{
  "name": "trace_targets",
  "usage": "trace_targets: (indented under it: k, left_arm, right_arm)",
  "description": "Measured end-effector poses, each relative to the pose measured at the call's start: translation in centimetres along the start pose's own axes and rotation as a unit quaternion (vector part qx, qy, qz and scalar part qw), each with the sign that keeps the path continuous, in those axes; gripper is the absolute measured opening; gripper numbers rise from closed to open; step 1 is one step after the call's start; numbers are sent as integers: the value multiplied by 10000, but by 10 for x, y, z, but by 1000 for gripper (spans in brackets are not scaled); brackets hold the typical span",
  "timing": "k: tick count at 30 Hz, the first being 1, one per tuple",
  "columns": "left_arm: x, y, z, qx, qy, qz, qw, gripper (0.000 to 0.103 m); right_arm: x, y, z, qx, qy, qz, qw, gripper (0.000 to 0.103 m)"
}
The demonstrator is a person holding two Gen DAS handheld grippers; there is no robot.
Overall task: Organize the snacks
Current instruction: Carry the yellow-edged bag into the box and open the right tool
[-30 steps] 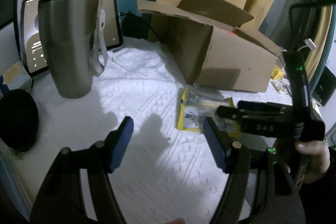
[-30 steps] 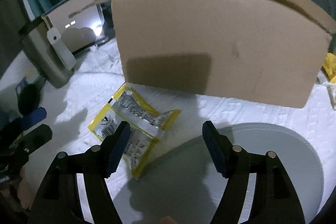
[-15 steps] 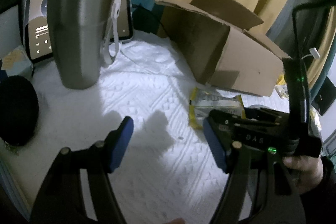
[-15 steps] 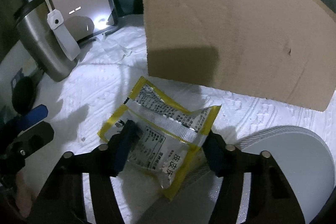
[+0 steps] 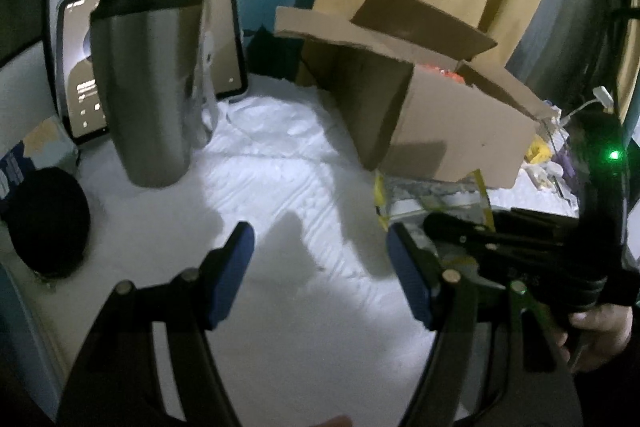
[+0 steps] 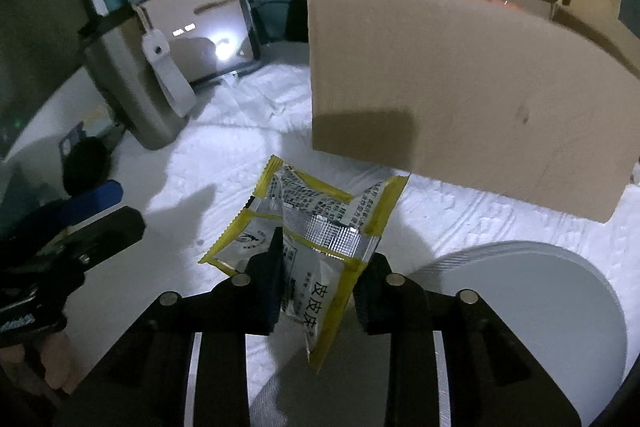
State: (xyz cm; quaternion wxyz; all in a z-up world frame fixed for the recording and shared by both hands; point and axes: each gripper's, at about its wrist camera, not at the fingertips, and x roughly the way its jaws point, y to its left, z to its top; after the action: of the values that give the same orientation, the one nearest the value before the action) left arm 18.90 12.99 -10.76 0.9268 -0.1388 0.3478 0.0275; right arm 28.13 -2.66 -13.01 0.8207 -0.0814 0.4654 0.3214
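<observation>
One snack packet (image 6: 316, 247), yellow-edged with a silver seal band and printed text, item in hand. Location: pinched between the pads of the right tool (image 6: 316, 283), its lower corner hanging over the rim of the grey round plate (image 6: 540, 307), the rest standing above the white textured tabletop (image 6: 224, 155), just in front of the cardboard box (image 6: 460, 99). Condition: creased and buckled by the grip.

Right tool: closed tight on the packet, pads biting near its middle.

Left tool (image 5: 316, 267): roughly half open, holding nothing, poised over bare tabletop left of the packet.

Other items: steel tumbler (image 5: 148, 87) upright; tablet (image 5: 226, 43) propped behind it; box flaps open.

Handling note: the packet is light and floppy, so the grip likely suffices. Raise it straight to clear the plate rim, avoid squeezing harder to spare the contents, then carry it level toward wherever it belongs, probably the box or plate.
</observation>
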Motion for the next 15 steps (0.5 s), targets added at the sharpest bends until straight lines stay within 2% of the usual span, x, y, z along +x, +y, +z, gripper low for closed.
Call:
trace_targets:
  k: [15]
  left_arm:
    - [1, -67, 32, 420, -163, -24, 9990, 70]
  right_arm:
    - [-62, -40, 11, -33, -464, 151, 9988, 30]
